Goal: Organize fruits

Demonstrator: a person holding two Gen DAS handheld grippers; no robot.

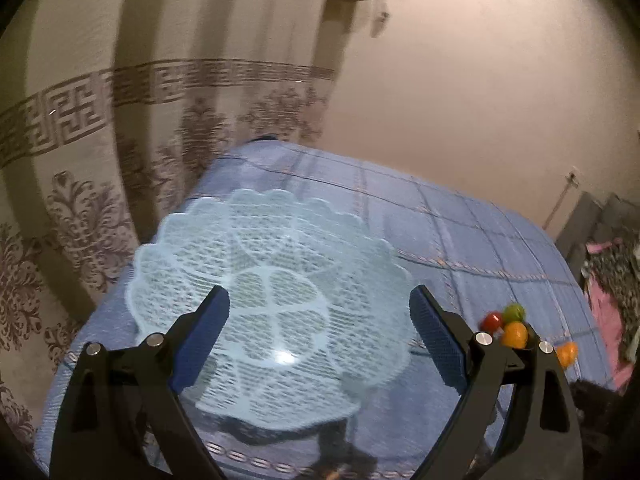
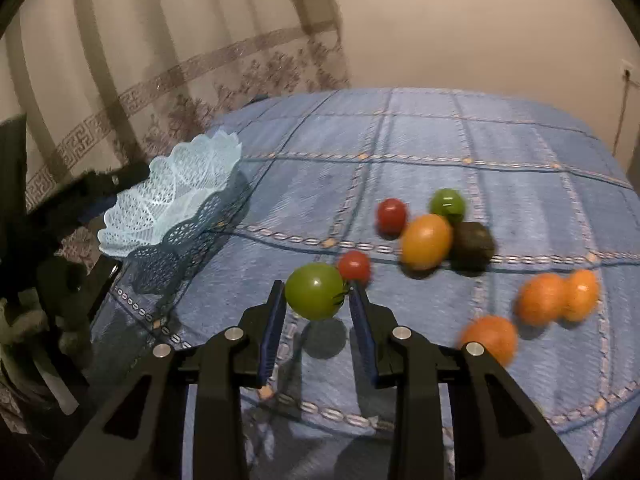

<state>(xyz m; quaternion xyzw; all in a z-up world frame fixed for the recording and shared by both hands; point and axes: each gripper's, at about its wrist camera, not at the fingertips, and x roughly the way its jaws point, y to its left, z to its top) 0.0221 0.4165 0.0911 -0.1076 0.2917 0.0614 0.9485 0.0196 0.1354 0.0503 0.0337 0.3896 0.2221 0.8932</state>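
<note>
My right gripper (image 2: 317,294) has its two blue-padded fingers closed against the sides of a green tomato (image 2: 315,290), which hangs clear of the blue checked cloth (image 2: 420,148) with its shadow on the fabric below. The fruit is nearly round, so I see no real long axis; its dark stem end points to the right, toward the right finger.

On the cloth beyond it lie a small red fruit (image 2: 354,265) just behind the green tomato, a second red one (image 2: 392,215), a smaller green one (image 2: 448,205), a yellow-orange oval (image 2: 426,241) tilted with its long axis running up to the right, a dark fruit (image 2: 473,245) touching it, and three orange ones (image 2: 541,298) near the right edge.

My left gripper (image 1: 319,328) has its fingers spread wide and grips nothing; it hovers over the pale blue lace-pattern basket (image 1: 192,248), which looks empty.

The right wrist view shows the basket from the side, tipped up at the cloth's left edge. The left wrist view alone shows the basket's floor, and only a few fruits (image 1: 514,334) past its right finger. A patterned curtain (image 1: 80,120) hangs behind.
</note>
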